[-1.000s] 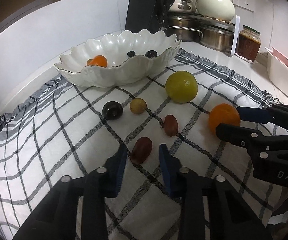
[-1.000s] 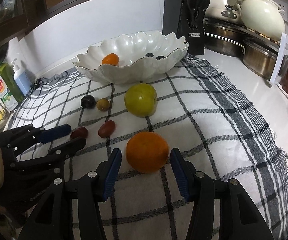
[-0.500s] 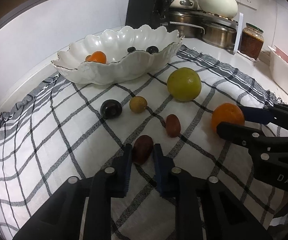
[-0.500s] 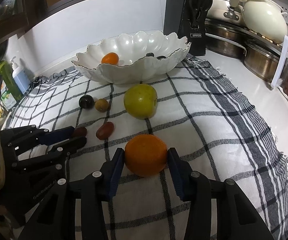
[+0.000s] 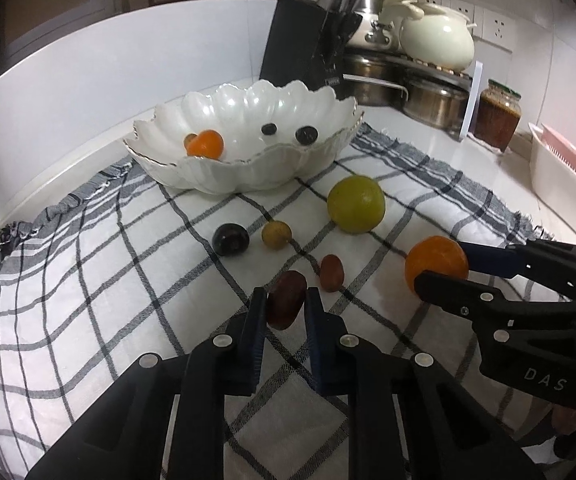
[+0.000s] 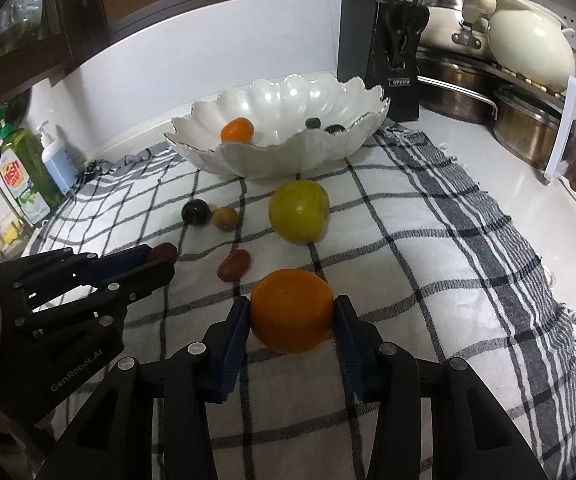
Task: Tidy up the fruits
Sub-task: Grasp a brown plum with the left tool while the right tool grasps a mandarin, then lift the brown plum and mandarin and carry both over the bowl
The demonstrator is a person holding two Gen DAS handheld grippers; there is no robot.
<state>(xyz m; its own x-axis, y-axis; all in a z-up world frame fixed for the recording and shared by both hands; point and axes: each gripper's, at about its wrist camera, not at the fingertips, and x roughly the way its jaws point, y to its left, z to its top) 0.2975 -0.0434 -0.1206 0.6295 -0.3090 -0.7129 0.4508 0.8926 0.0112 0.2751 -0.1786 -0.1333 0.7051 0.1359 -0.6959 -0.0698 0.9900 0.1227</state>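
My left gripper (image 5: 285, 300) is shut on a dark red grape (image 5: 286, 299), held just above the checked cloth (image 5: 88, 280); it also shows in the right wrist view (image 6: 164, 254). My right gripper (image 6: 291, 310) is shut on an orange (image 6: 292, 310), also seen in the left wrist view (image 5: 436, 262). A white scalloped bowl (image 5: 248, 168) at the back holds a small orange (image 5: 206, 143) and two dark berries (image 5: 306, 135). On the cloth lie a green apple (image 5: 355, 204), a dark plum (image 5: 230, 239), a yellow-brown fruit (image 5: 276, 234) and another red grape (image 5: 331, 273).
A black knife block (image 5: 308, 40) stands behind the bowl. Steel pots (image 5: 432, 96), a cream pot (image 5: 436, 38) and a jar (image 5: 498, 118) sit at the back right. A white tray (image 5: 560, 172) is at the right. Soap bottles (image 6: 28, 172) stand at the left.
Both grippers closed: the left on the dark red grape, the right on the orange. Both have since lifted slightly with their fruit.
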